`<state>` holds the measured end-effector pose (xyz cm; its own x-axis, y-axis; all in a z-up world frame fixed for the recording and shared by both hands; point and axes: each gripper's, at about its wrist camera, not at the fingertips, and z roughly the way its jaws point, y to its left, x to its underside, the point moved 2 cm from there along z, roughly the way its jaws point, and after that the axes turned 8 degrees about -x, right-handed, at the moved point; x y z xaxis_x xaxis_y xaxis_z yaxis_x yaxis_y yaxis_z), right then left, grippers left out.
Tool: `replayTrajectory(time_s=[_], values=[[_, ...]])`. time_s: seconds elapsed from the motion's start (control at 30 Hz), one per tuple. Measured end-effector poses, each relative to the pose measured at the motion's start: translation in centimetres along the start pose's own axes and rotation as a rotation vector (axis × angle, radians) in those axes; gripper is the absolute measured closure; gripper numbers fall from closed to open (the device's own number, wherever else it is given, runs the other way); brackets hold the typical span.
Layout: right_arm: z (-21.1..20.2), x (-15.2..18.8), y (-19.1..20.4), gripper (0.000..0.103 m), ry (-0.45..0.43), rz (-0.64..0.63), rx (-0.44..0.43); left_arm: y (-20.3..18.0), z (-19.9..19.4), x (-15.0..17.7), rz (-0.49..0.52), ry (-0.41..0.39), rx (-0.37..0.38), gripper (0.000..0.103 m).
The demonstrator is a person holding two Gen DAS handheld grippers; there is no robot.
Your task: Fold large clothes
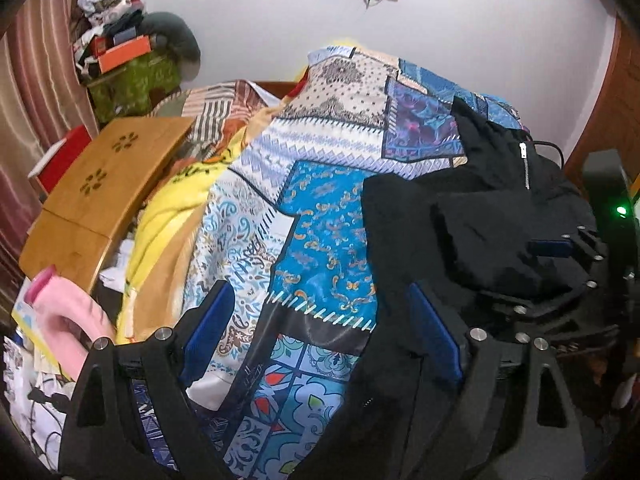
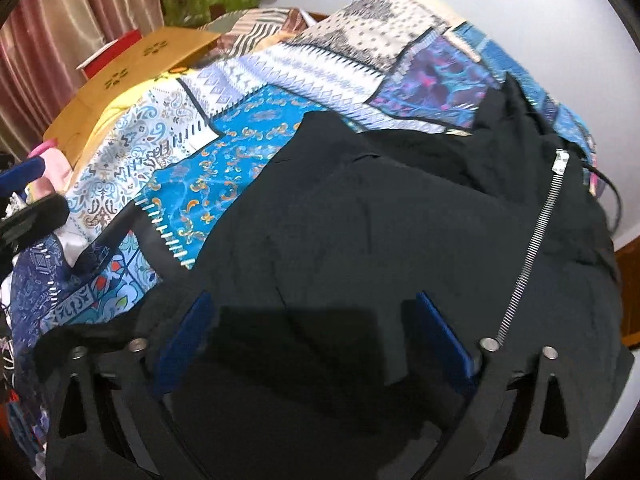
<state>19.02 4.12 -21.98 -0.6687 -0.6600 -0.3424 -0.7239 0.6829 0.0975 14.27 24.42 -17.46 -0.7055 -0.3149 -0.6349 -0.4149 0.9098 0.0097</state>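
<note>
A black zip-up jacket (image 1: 480,216) lies bunched on a blue patchwork bedspread (image 1: 320,208). Its silver zipper (image 2: 536,240) runs down the right side in the right wrist view, where the jacket (image 2: 360,220) fills the middle. My left gripper (image 1: 320,320) is open and empty, above the bedspread at the jacket's left edge. My right gripper (image 2: 316,328) is open, low over the jacket's near part, with black cloth under and between its blue pads (image 2: 440,340). The right gripper also shows at the right of the left wrist view (image 1: 568,248).
A wooden lap table (image 1: 104,184) stands at the left of the bed, with a yellow blanket (image 1: 168,216) and pink cloth (image 1: 68,320) beside it. A green box (image 1: 132,80) piled with things stands in the far left corner by the curtain (image 1: 28,100). A white wall (image 1: 440,32) is behind.
</note>
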Motion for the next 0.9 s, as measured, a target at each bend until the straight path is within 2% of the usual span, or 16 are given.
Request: replayTrajectory(time_s=[0.03,0.07,0.13,0.27,0.3,0.4,0.57,0.8,0.9], values=[[0.6,-0.3,0.1,0.03,0.015,-0.003,-0.005,0.1,0.3,0.1,-0.003,0.005,0.002,0.015],[1.1,-0.7,-0.1,0.036,0.028,-0.006,-0.009,0.1,0.6,0.1,-0.007,0.01,0.004,0.015],[2.0,-0.8,-0.4,0.058,0.03,-0.004,0.0,0.0,1.0,0.1,-0.01,0.017,0.011,0.015],[3.0,-0.2,-1.6,0.069,0.007,0.052,-0.006,-0.6,1.0,-0.1,-0.007,0.012,0.029,0.015],[2.8,-0.2,-1.6,0.077,-0.001,0.054,-0.011,-0.9,0.9,-0.2,-0.003,0.007,0.031,0.015],[1.3,-0.4,-1.4,0.087,-0.03,0.046,0.007,-1.6,0.5,-0.5,0.012,-0.002,0.032,0.015],[-2.3,-0.7,-2.4,0.089,-0.125,0.071,0.015,-3.0,-0.1,-0.9,0.024,-0.005,0.049,0.015],[-10.0,0.4,-6.8,0.092,-0.289,0.191,0.022,-6.4,-1.1,-1.7,0.065,-0.009,0.084,0.015],[-13.1,1.3,-8.4,0.092,-0.359,0.226,0.05,-8.3,-1.4,-2.1,0.082,-0.006,0.104,0.015]])
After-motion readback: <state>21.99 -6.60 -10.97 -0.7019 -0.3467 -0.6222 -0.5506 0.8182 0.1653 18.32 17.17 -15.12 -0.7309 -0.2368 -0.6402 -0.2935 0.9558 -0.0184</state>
